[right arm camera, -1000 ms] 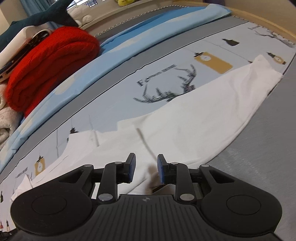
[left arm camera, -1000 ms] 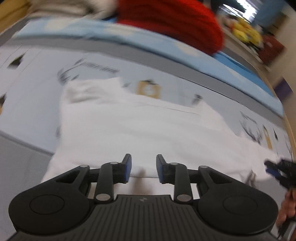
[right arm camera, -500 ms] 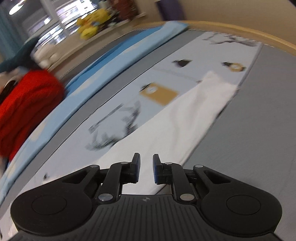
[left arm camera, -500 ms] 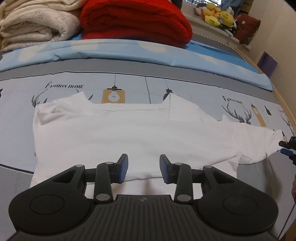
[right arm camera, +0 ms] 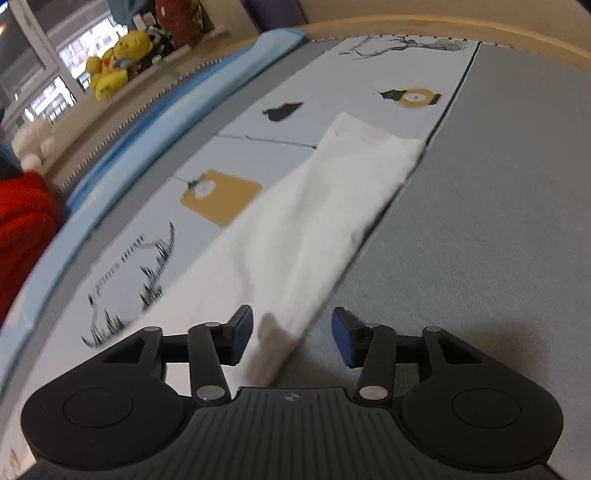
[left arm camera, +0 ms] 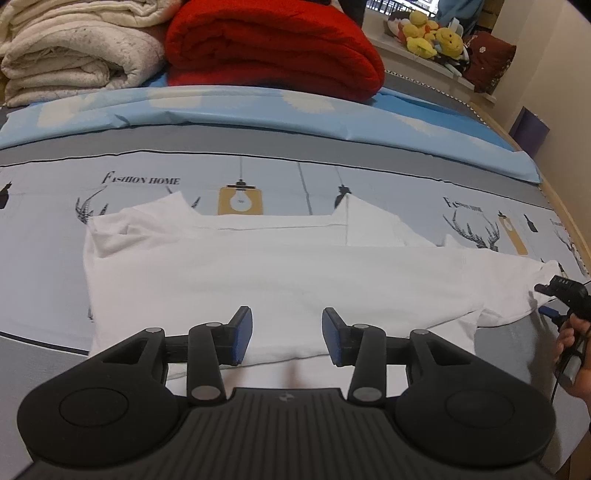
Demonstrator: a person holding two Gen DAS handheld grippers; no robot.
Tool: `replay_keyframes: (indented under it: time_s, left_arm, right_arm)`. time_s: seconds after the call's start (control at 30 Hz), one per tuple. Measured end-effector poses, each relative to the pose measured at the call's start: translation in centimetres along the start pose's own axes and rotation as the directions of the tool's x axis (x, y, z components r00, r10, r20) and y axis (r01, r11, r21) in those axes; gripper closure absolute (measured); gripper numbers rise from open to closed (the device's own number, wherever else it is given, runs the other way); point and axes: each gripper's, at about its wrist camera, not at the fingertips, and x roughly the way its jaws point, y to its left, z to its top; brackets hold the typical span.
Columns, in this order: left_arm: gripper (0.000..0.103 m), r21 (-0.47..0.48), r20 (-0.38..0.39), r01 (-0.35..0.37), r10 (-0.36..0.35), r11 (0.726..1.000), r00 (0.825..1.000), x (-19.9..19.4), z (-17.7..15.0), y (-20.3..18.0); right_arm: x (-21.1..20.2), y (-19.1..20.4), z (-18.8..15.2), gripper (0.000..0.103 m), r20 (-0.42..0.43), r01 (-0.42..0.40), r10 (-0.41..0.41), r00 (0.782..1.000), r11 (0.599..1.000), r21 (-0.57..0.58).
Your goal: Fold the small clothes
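Observation:
A white garment (left arm camera: 280, 273) lies flat on the patterned bedsheet (left arm camera: 48, 206), folded lengthwise, with a long sleeve reaching to the right. My left gripper (left arm camera: 287, 338) is open and empty, just above the garment's near edge. My right gripper (right arm camera: 291, 338) is open and empty over the near part of the white sleeve (right arm camera: 314, 221), whose cuff lies further ahead. The right gripper also shows in the left wrist view (left arm camera: 565, 299) at the sleeve's end, held by a hand.
A folded red blanket (left arm camera: 273, 48) and cream blankets (left arm camera: 74, 51) are stacked at the back of the bed. Yellow plush toys (left arm camera: 432, 33) sit on a ledge behind. The wooden bed edge (right arm camera: 480, 33) curves beyond the sleeve. Grey sheet (right arm camera: 498, 221) lies to the right.
My right gripper has opened wider and moved along the sleeve toward its cuff. My left gripper has opened slightly and holds nearly the same place over the garment's near edge.

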Motion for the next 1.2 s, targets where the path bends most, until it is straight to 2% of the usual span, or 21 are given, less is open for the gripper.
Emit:
replay_keyframes:
  time_s: [0.17,0.23,0.27,0.3,0.4,0.53,0.6,0.67,0.73,0.8,0.87,0.93,1.0,1.03,1.1,1.13,1.2]
  left_arm:
    - [0.057,-0.012,-0.009,-0.015,0.015,1.0,1.0,0.1,0.0,1.4]
    - [0.057,-0.011,-0.008,-0.017,0.016,1.0,1.0,0.0,0.0,1.9]
    - [0.057,-0.013,-0.007,-0.018,0.018,1.0,1.0,-0.2,0.0,2.1]
    - [0.057,-0.016,-0.005,-0.019,0.019,1.0,1.0,-0.3,0.0,2.4]
    - [0.057,-0.032,0.001,-0.025,0.025,0.999,1.0,-0.8,0.1,3.3]
    - [0.057,-0.056,0.015,-0.024,0.024,0.998,1.0,-1.6,0.4,4.1]
    - [0.057,-0.065,0.027,-0.019,0.02,0.998,0.999,-2.1,0.6,4.5]
    - [0.057,-0.08,0.038,-0.018,0.021,0.997,0.999,-2.7,0.9,5.0]
    - [0.057,-0.103,0.049,-0.016,0.021,0.995,0.999,-3.1,1.2,5.6]
    - [0.057,-0.135,0.061,-0.015,0.024,0.991,0.998,-3.6,1.5,6.4]
    - [0.057,-0.166,0.075,-0.026,0.039,0.986,0.996,-4.2,1.9,7.4]
    - [0.057,-0.198,0.087,-0.031,0.049,0.98,0.995,-4.7,2.2,8.4]
    - [0.057,-0.232,0.094,-0.035,0.059,0.972,0.994,-5.2,2.4,9.5]
    - [0.057,-0.244,0.097,-0.038,0.063,0.969,0.993,-5.3,2.5,9.9]
    - [0.057,-0.259,0.097,-0.04,0.068,0.965,0.993,-5.5,2.5,10.5]
    - [0.057,-0.262,0.097,-0.039,0.067,0.964,0.993,-5.6,2.5,10.7]
    - [0.057,-0.262,0.095,-0.04,0.067,0.964,0.993,-5.6,2.6,10.8]
  right_arm:
    - [1.2,-0.5,0.8,0.052,0.045,-0.037,0.034,0.998,0.996,0.083]
    - [1.6,-0.5,1.0,0.065,0.067,-0.039,0.033,0.997,0.995,0.096]
    - [1.8,-0.5,1.0,0.091,0.076,-0.035,0.028,0.997,0.995,0.093]
    - [2.0,-0.4,1.0,0.097,0.078,-0.027,0.02,0.997,0.996,0.09]
    - [1.9,0.4,0.7,0.098,0.121,-0.003,-0.007,0.993,0.997,0.076]
    - [-0.5,4.5,0.7,0.098,0.239,0.062,-0.044,0.97,0.996,-0.068]
    - [-2.8,8.1,0.4,0.098,0.312,0.069,-0.008,0.95,0.98,-0.185]
    - [-5.8,12.7,-0.9,0.098,0.373,0.064,0.073,0.925,0.938,-0.342]
    - [-9.2,17.4,-3.4,0.098,0.383,0.025,0.204,0.901,0.857,-0.515]
    - [-13.0,22.0,-7.4,0.098,0.311,-0.086,0.41,0.858,0.71,-0.699]
    - [-16.0,25.5,-11.8,0.098,0.156,-0.223,0.557,0.815,0.551,-0.804]
    - [-17.6,27.9,-16.0,0.097,-0.043,-0.364,0.602,0.797,0.422,-0.83]
    - [-17.9,29.4,-19.9,0.097,-0.276,-0.51,0.553,0.786,0.329,-0.795]
    - [-18.1,29.6,-21.3,0.096,-0.334,-0.542,0.526,0.782,0.311,-0.781]
    - [-18.4,29.7,-23.3,0.089,-0.405,-0.568,0.456,0.793,0.311,-0.762]
    - [-18.5,29.5,-23.6,0.087,-0.428,-0.578,0.43,0.795,0.326,-0.748]
    - [-18.7,29.0,-23.1,0.08,-0.432,-0.583,0.409,0.804,0.402,-0.706]
